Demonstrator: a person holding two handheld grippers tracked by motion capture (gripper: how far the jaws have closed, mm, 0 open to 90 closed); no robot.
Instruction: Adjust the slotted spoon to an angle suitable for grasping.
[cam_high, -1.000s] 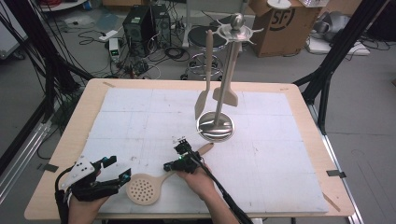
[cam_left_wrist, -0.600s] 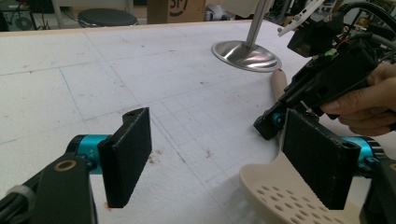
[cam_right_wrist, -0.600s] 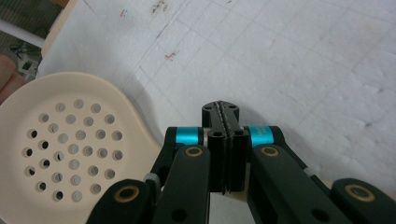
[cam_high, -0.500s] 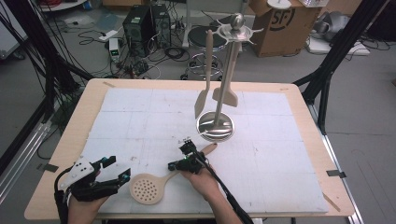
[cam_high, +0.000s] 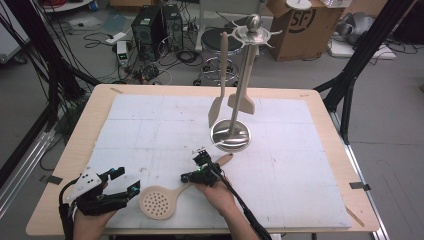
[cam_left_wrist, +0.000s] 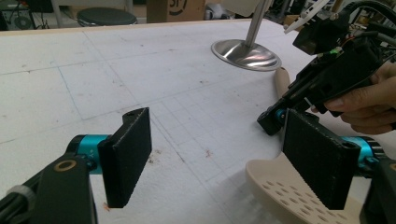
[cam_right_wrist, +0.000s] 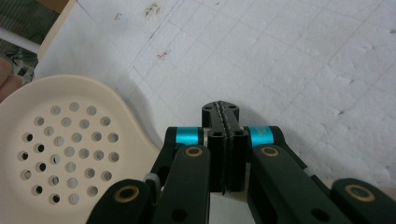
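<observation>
1. Since the earlier frames the right gripper (cam_high: 192, 176) has shifted slightly toward the near edge, along the skimmer's handle; the left gripper (cam_high: 131, 192) has stayed put.
2. The table (cam_high: 100, 100) is pale wood, covered by a white, grainy foam sheet (cam_high: 150, 125) ruled in a grid.
3. A polished metal stand (cam_high: 231, 135) with a round dished base holds two cream utensils (cam_high: 222, 95) hanging.
4. The skimmer (cam_high: 159, 202) is cream plastic, its round head perforated, lying flat near the front edge, between the grippers.
5. The right gripper's jaws are pressed together above the handle; whether they pinch it is hidden.
6. The left gripper's jaws stand spread, holding nothing, just beside the skimmer's head.
</observation>
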